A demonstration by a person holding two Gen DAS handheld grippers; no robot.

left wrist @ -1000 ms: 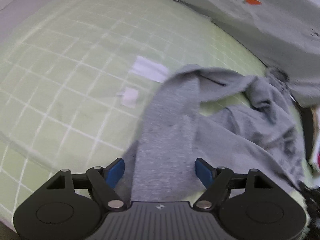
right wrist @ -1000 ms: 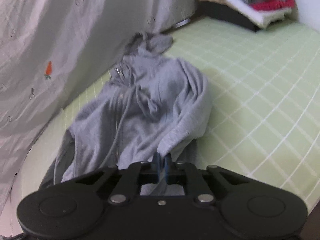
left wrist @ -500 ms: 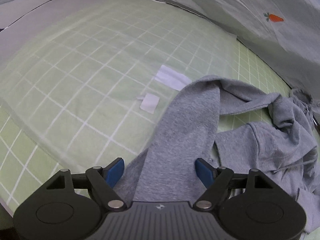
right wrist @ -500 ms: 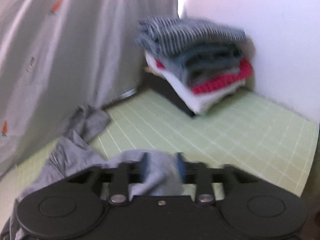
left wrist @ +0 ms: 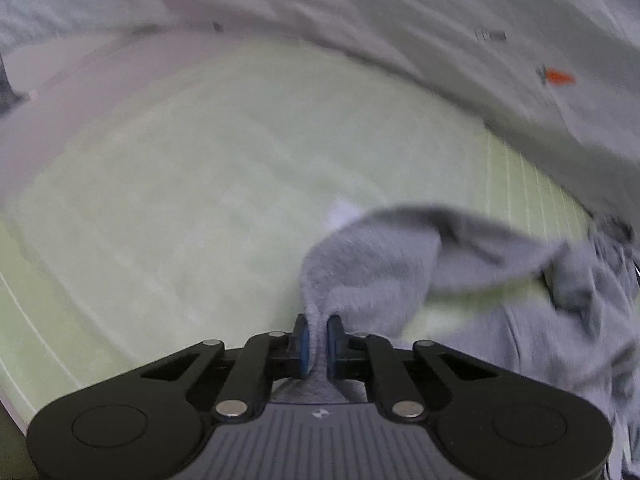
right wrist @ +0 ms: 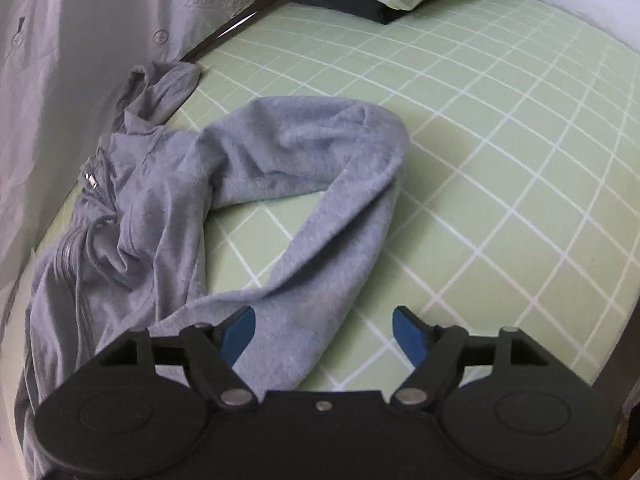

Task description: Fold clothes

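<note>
Green checked bed sheet (right wrist: 500, 160) carries the rumpled grey hoodie (right wrist: 160, 184): my left claw (left wrist: 317, 340) pinches one sleeve, my right claw (right wrist: 323, 330) gapes empty over the other, so next I judge spreading it flat.

Left gripper (left wrist: 317, 340) is clamped tight, blue pads (left wrist: 303, 344) pinching a fold of the grey hoodie (left wrist: 372, 264). Right gripper (right wrist: 326, 330) hangs wide apart, its blue pads (right wrist: 238, 330) spread, the cloth between them ungripped.
</note>
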